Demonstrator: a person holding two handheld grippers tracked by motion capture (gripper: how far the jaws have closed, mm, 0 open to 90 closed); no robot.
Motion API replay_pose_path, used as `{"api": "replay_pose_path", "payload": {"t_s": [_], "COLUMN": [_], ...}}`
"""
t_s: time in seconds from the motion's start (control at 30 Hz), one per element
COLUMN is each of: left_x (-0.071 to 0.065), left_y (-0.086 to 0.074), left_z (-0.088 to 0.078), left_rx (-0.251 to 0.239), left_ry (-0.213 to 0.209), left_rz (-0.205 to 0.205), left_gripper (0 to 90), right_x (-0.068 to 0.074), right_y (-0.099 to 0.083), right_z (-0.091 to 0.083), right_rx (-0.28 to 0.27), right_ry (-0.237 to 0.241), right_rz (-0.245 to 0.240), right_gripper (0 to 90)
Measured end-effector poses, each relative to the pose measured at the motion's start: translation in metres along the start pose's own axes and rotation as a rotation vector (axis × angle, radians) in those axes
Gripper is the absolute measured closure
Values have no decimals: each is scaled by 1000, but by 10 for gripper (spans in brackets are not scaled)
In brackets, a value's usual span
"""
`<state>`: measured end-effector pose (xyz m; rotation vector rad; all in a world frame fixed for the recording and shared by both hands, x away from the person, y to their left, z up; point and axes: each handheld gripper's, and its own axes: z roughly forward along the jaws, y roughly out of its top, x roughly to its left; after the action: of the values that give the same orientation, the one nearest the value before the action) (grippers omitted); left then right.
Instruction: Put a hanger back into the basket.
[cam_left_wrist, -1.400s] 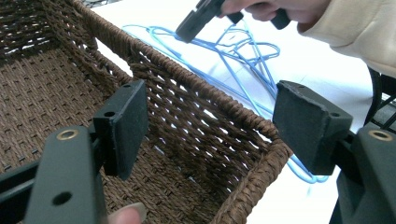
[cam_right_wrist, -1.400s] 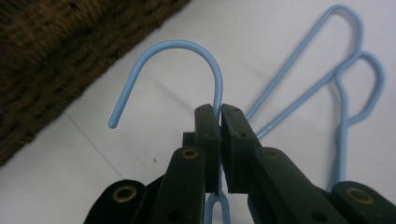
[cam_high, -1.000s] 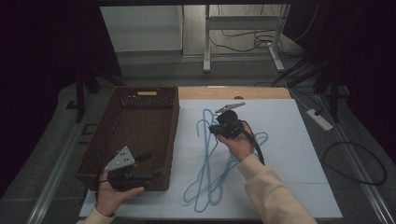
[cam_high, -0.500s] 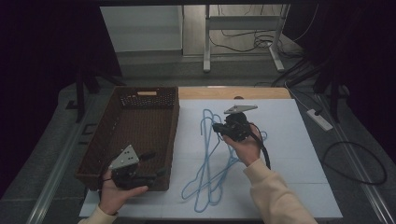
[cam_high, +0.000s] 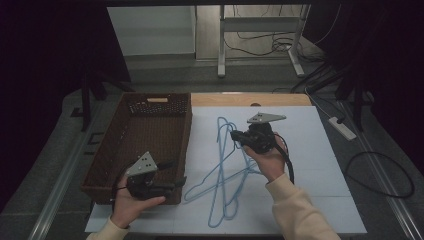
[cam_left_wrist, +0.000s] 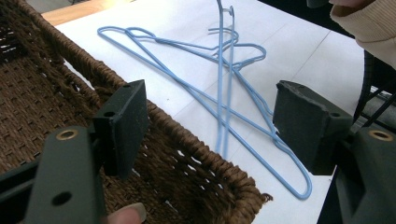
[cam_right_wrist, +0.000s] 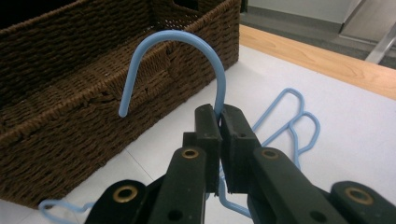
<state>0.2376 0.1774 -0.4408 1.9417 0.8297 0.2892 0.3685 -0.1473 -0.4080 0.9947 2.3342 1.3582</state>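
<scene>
Item: blue wire hanger (cam_right_wrist: 173, 42) | our right gripper (cam_right_wrist: 219, 122) clamps its hook neck, hook above fingertips | our left gripper (cam_left_wrist: 210, 121) spread wide, empty, over wicker basket (cam_left_wrist: 196, 163) rim | other hangers (cam_left_wrist: 205, 60) beyond.

Right gripper (cam_high: 239, 136) and its clamped blue hanger (cam_right_wrist: 187, 56) now slightly higher, hook toward basket (cam_high: 150, 145).

Smooth blue coated-wire hangers (cam_high: 227, 170); rough brown wicker basket (cam_high: 112, 165).

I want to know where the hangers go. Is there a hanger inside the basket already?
No, the wicker basket holds nothing, and the blue wire hangers lie on the white table beside it.
</scene>
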Motion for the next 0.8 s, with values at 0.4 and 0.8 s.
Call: {"api": "replay_pose_path", "payload": {"t_s": [0.4,0.8], "left_x": [-1,-3], "left_y": [10,24], "left_z": [8,18], "left_rx": [8,15], "left_ry": [-16,-30], "left_rz": [11,33], "left_gripper": [280,280], "right_x": [2,0], "right_y": [1,5], "right_z": [-11,-25], "right_rx": [-53,-95], "right_ry": [0,1], "right_rz": [-29,-42], "right_gripper": [867,868]}}
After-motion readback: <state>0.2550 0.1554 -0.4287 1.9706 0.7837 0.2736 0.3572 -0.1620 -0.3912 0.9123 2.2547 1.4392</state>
